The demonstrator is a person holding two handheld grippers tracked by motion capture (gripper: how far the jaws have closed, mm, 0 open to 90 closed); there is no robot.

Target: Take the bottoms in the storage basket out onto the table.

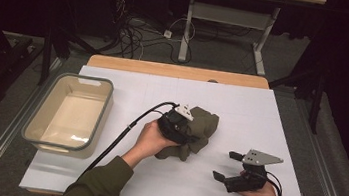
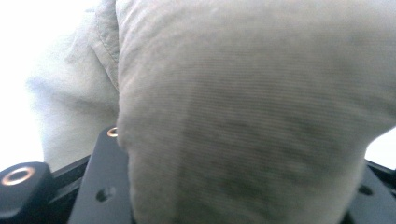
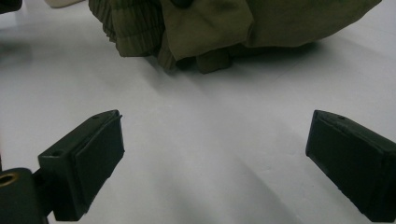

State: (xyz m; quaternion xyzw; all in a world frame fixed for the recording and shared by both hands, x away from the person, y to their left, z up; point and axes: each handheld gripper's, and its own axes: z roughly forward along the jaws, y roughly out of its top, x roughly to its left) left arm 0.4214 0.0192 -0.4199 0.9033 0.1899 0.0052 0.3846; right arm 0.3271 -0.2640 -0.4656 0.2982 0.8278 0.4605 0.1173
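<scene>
An olive-green bundled garment (image 1: 205, 123) lies at the middle of the white table top (image 1: 252, 107). My left gripper (image 1: 189, 131) reaches into its left side, held by a hand in a green sleeve. In the left gripper view the fabric (image 2: 247, 116) is packed between the black fingers (image 2: 100, 186), which are shut on it. My right gripper (image 1: 224, 164) rests low near the front right of the table, open with nothing between its fingers. In the right gripper view the gripper (image 3: 215, 158) faces the garment (image 3: 210, 23) across bare table, well apart from it.
A pale plastic tub (image 1: 104, 114), empty inside, stands at the table's left edge. A wooden strip (image 1: 176, 71) runs along the far edge. Beyond it on the floor are tangled cables (image 1: 135, 32) and the white legs of another desk (image 1: 187, 29).
</scene>
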